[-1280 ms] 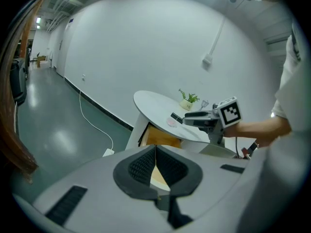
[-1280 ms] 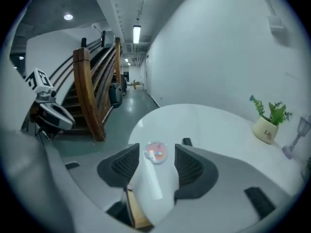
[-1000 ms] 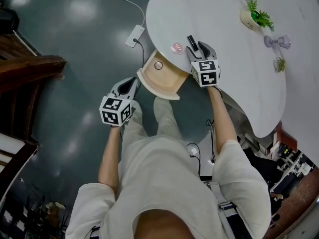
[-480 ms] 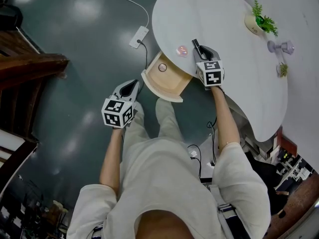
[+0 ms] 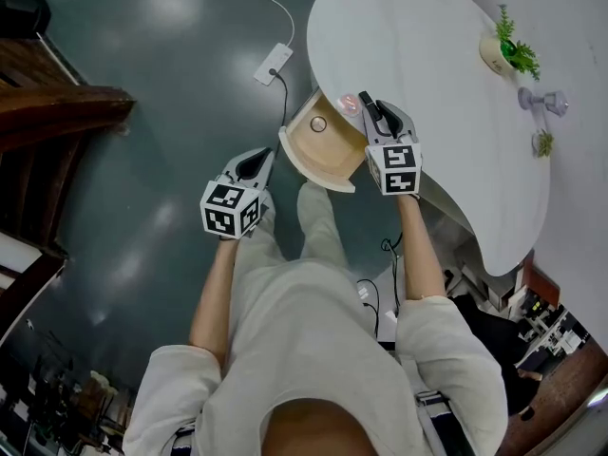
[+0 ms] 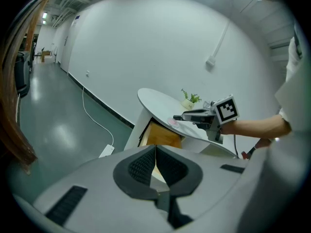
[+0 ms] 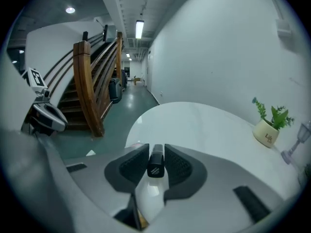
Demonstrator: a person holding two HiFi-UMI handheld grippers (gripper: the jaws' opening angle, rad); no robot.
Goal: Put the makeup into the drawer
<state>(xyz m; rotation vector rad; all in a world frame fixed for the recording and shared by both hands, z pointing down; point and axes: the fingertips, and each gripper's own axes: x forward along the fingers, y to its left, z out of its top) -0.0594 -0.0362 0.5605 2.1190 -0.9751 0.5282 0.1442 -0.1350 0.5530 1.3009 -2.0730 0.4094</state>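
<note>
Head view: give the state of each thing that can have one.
Drawer: open, a round item inside.
Black tube: gripped in the right tongs.
Right tongs: shut on the black tube.
Left tongs: shut, empty.
Pink compact: lying on the table, near its edge above the drawer.

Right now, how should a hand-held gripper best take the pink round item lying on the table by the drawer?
Probably across its round rim, coming from above. The pink item lies flat and low on the table, close to the edge above the open drawer, so only its edges offer anything to pinch.
</note>
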